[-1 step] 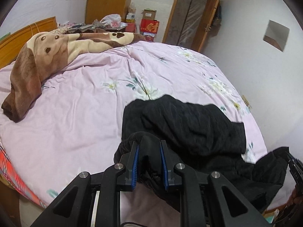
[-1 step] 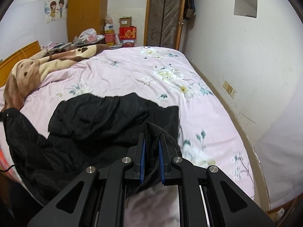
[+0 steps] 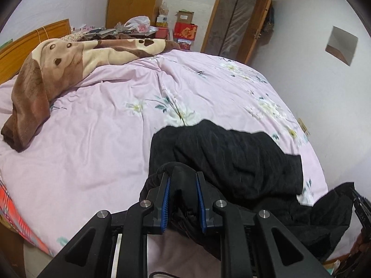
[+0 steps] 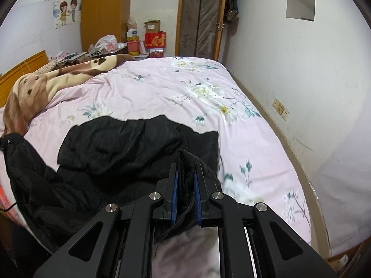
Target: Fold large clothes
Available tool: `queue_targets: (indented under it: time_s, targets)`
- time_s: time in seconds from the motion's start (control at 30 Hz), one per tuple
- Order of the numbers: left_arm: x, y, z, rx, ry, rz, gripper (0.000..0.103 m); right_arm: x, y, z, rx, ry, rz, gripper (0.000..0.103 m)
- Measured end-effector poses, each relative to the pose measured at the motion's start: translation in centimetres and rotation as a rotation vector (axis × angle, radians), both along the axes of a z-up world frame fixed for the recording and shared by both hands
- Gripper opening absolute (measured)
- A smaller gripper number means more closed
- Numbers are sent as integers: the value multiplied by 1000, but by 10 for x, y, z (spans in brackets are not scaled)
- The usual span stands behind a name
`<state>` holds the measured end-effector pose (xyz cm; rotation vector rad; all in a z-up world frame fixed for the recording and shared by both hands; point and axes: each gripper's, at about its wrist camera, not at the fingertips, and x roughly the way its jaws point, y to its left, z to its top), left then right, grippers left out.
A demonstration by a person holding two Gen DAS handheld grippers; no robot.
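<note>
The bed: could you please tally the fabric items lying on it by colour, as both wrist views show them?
Black: 1, the jacket, clamped by the left gripper and right gripper
Pink floral: 1, the quilt
Brown and cream: 1, the blanket
Total: 3

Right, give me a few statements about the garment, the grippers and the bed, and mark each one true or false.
1. The left gripper is shut on the black jacket. True.
2. The right gripper is open and holds nothing. False: it too clamps jacket fabric.
3. The jacket lies on a pink floral quilt. True.
4. The brown plush blanket covers the jacket. False: it lies apart, near the headboard.
</note>
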<state>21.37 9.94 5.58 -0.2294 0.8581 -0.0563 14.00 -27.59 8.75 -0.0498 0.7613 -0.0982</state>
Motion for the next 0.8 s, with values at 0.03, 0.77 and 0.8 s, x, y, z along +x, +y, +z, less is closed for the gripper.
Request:
queue_targets:
  time_s: [0.03,0.77,0.8]
  targets:
    - [9,1,0,-1,7,7,21,10,-1,1,6,6,-4,12]
    - [199,13,-38,99,145,92,24,210,-21,-27,-22,209,-67,15]
    - [204,15,-41,94,156,94,24,217,-21,-30,-38,218,-69,15]
